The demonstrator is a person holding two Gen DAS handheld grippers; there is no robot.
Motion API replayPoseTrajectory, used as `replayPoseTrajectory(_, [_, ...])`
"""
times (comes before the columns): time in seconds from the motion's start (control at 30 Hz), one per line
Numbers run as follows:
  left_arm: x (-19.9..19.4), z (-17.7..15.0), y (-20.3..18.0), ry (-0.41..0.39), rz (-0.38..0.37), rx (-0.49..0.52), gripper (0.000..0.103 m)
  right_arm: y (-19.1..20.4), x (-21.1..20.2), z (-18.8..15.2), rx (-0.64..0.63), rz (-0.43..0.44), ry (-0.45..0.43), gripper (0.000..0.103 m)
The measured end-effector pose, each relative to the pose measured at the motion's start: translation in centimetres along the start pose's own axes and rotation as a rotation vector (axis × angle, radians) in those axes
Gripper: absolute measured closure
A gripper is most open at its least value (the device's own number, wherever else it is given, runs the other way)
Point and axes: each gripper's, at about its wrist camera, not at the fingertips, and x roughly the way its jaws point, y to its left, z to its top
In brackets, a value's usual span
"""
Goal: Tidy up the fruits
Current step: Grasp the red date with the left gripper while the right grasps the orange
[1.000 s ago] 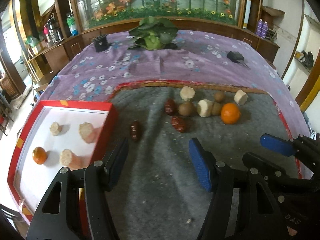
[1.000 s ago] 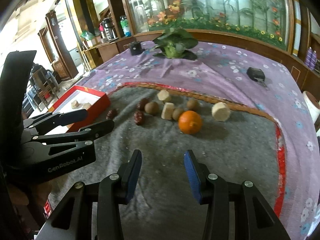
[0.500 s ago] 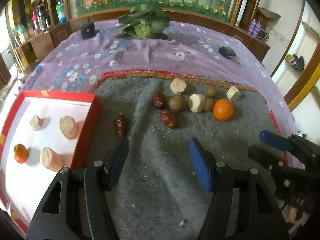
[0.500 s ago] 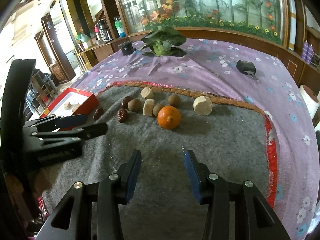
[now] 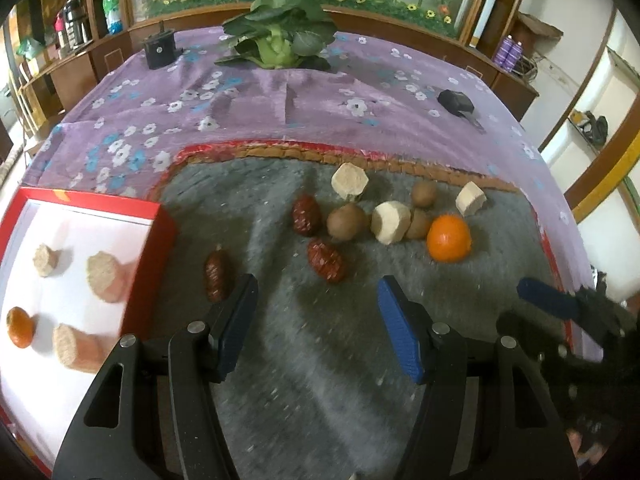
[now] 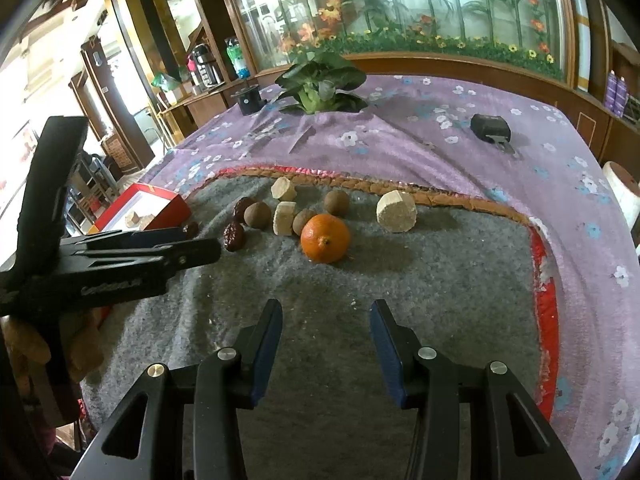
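Observation:
On the grey mat (image 5: 320,360) lie three dark red dates (image 5: 328,261), brown round fruits (image 5: 346,221), pale cut chunks (image 5: 390,222) and an orange (image 5: 448,238). The red-rimmed white tray (image 5: 149,264) at left holds three pale chunks and a small orange (image 5: 19,327). My left gripper (image 5: 316,316) hovers open over the mat, just short of the dates, nothing between its fingers. My right gripper (image 6: 324,334) is open too, empty, a little before the orange (image 6: 325,238). The left gripper (image 6: 200,246) shows at the left edge of the right wrist view.
A purple flowered cloth (image 5: 280,96) covers the table beyond the mat. On it sit a leafy green vegetable (image 5: 280,40), a black block (image 5: 159,49) and a black key fob (image 5: 456,101). Wooden cabinets and a glass panel ring the table.
Both grippers have moved forward toward the fruit, which now looks closer. The left view has tipped down and swung right, with less of the tray in sight. Neither jaw gap has altered.

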Motion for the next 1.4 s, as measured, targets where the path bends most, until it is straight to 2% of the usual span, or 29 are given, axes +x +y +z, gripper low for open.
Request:
replayPoseTrajectory(0.1, [0.7,0.4,-0.7,-0.009,0.022,0.009,0.041,-0.4,-0.1,0.1,0.007,0.006,-0.004,0.059])
replayPoseTrajectory(0.17, [1.3,0.7,-1.0,-0.007,0.043,0.021,0.049,-0.6,-0.1,0.1,0.005,0.010,-0.006,0.059])
replayPoseTrajectory(0.2, [1.6,0.8,-1.0,-0.002,0.046,0.024,0.058,-0.7,-0.1,0.2,0.002,0.011,-0.010,0.059])
replayPoseTrajectory(0.23, [2.0,0.9,-1.1,0.006,0.045,0.027,0.062,-0.8,-0.1,0.2,0.002,0.011,-0.014,0.059])
replayPoseTrajectory(0.37, [2.9,1.1,-1.3,0.013,0.054,0.041,0.064,-1.0,-0.2,0.6,0.001,0.020,-0.025,0.059])
replayPoseTrajectory(0.47, [2.9,1.0,-0.9,0.006,0.062,0.042,0.081,-1.1,0.1,1.1,0.004,0.030,-0.027,0.059])
replayPoseTrajectory(0.57, [2.6,0.8,-0.3,0.012,0.032,0.031,0.081,-0.8,0.7,1.4,-0.005,0.031,-0.031,0.059])
replayPoseTrajectory(0.93, [0.5,-0.1,-0.4,-0.013,0.004,0.050,0.081,-0.5,4.1,3.4,-0.042,0.004,0.003,0.059])
replayPoseTrajectory(1.1, [0.4,-0.2,-0.5,-0.013,0.002,0.048,0.081,-0.2,5.7,4.0,-0.068,0.036,0.029,0.059])
replayPoseTrajectory(1.13, [0.4,-0.2,-0.5,-0.014,0.004,0.049,0.081,0.0,6.0,4.0,-0.074,0.025,0.037,0.069])
replayPoseTrajectory(1.4, [-0.8,-0.4,-0.1,-0.028,0.016,0.046,0.081,0.5,3.8,3.4,-0.066,0.006,0.007,0.070])
